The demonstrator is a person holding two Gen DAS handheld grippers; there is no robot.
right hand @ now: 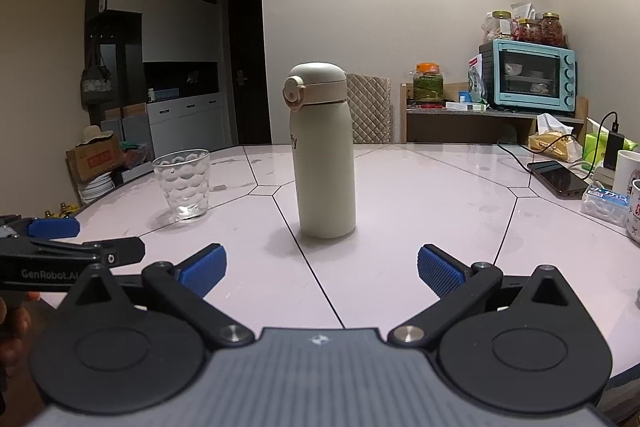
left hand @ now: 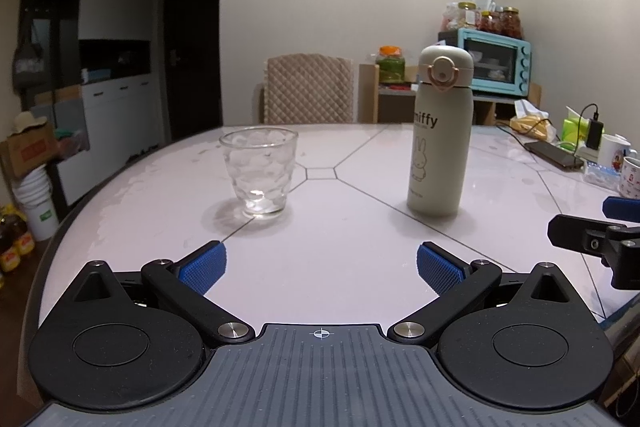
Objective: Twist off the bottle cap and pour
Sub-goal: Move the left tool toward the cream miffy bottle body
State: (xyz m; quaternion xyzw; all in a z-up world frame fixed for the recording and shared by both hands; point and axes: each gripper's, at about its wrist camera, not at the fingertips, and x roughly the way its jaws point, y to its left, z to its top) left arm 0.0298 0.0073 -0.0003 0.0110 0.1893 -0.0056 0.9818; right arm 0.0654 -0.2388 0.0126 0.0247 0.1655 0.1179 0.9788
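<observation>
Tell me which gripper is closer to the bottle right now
Right. The right gripper faces the bottle straight ahead, open and not touching it. The left gripper sits further left, with the bottle off to its right and the glass ahead-left.

Bare table (right hand: 400, 227) lies all round the bottle (right hand: 324, 155); the glass (right hand: 183, 183) stands well to its left, clutter far right.

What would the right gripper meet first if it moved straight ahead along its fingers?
Most likely the cream bottle, standing upright almost dead ahead of the open right gripper; only bare table lies between, though depth is uncertain.
</observation>
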